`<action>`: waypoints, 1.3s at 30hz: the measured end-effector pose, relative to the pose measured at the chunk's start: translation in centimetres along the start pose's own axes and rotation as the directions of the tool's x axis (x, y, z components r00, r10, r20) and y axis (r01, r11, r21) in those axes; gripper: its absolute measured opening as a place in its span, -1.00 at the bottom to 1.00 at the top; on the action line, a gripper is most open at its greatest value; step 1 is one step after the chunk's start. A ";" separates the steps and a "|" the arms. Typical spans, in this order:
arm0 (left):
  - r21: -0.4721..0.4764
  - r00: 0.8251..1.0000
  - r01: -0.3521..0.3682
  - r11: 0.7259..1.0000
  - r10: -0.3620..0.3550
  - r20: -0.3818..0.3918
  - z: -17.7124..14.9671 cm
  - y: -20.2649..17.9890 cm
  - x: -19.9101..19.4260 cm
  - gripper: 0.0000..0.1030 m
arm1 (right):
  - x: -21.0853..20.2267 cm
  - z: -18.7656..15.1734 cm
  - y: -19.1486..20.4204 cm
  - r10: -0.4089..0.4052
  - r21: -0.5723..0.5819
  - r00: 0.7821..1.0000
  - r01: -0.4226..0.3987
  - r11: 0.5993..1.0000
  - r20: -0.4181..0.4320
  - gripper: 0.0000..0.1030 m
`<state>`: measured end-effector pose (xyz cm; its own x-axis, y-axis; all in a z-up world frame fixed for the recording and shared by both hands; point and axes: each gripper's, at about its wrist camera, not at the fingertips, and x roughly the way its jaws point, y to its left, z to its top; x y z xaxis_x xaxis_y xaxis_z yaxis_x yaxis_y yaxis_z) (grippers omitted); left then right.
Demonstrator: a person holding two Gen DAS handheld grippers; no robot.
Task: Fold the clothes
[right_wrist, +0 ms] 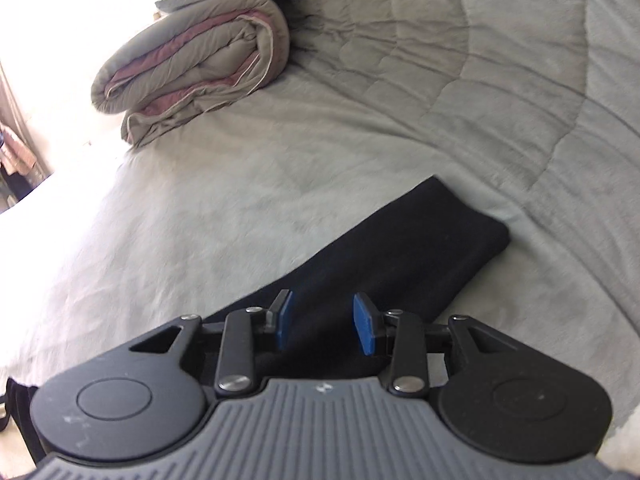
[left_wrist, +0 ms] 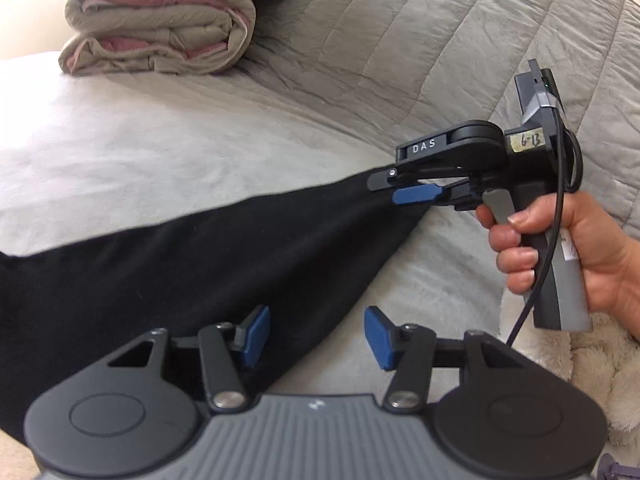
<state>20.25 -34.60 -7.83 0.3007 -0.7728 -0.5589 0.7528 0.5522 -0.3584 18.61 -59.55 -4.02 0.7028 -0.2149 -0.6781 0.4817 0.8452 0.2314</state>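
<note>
Black soft-fabric garment (left_wrist: 200,272) lies on the pale grey quilted bed cover (left_wrist: 400,40), running from the lower left of the left wrist view to a point at centre right. In the right wrist view it reads as a long, narrow band with a rounded, doubled-looking end (right_wrist: 420,248) at centre right, so it is lengthwise-folded at least.

Left gripper (left_wrist: 318,336) hovers low over the band's near edge with its blue pads apart and nothing between them, probably placed to take that edge. Right gripper (left_wrist: 404,190), held by a hand (left_wrist: 580,248) at the right of the frame, sits at the pointed end. In its own view its pads (right_wrist: 364,324) stand apart, straddling the cloth. Whether they touch the fabric I cannot tell.

With one tool at each end, the pair looks set to carry one end over the other. The same pose would also fit letting go of a fold just laid.

A rolled beige-and-pink duvet (left_wrist: 160,28) rests at upper left, well apart.
</note>
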 end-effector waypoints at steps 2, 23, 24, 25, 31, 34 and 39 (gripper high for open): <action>0.014 0.999 0.035 0.999 -0.035 -0.009 -0.4 -0.3 -0.2 0.01 | 0.6 -1.3 0.2 -0.040 -0.039 0.999 0.039 0.998 -0.016 -0.45; 0.027 0.996 0.051 0.998 -0.049 -0.074 -3.9 0.1 -9.5 0.09 | -4.2 -6.4 6.3 -0.093 -0.313 0.983 0.039 0.949 -0.159 -0.31; 0.024 0.997 0.026 0.999 -0.024 -0.067 -4.2 0.3 -10.6 0.13 | -4.8 -6.6 6.7 -0.087 -0.309 0.983 0.034 0.950 -0.161 -0.30; 0.022 0.998 -0.002 1.000 0.003 -0.060 -4.4 0.6 -11.7 0.15 | -5.3 -6.9 7.1 -0.082 -0.306 0.983 0.029 0.952 -0.163 -0.30; 0.004 0.985 -0.174 0.985 0.174 -0.019 -5.2 2.5 -18.1 0.27 | -8.4 -7.7 11.6 -0.040 -0.327 0.989 -0.010 0.945 -0.144 -0.21; -0.021 0.966 -0.260 0.965 0.260 0.004 -5.4 3.8 -21.4 0.30 | -9.7 -8.2 14.2 -0.014 -0.343 0.990 -0.034 0.939 -0.138 -0.16; -0.091 0.917 -0.394 0.915 0.398 0.030 -6.4 6.8 -27.5 0.43 | -11.8 -9.2 18.4 0.035 -0.366 0.991 -0.081 0.927 -0.131 -0.09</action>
<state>13.33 -7.62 0.33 0.5924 -0.4985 -0.6329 0.5168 0.8378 -0.1761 14.36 -36.93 1.83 0.6447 -0.1192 -0.7551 0.1983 0.9800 0.0146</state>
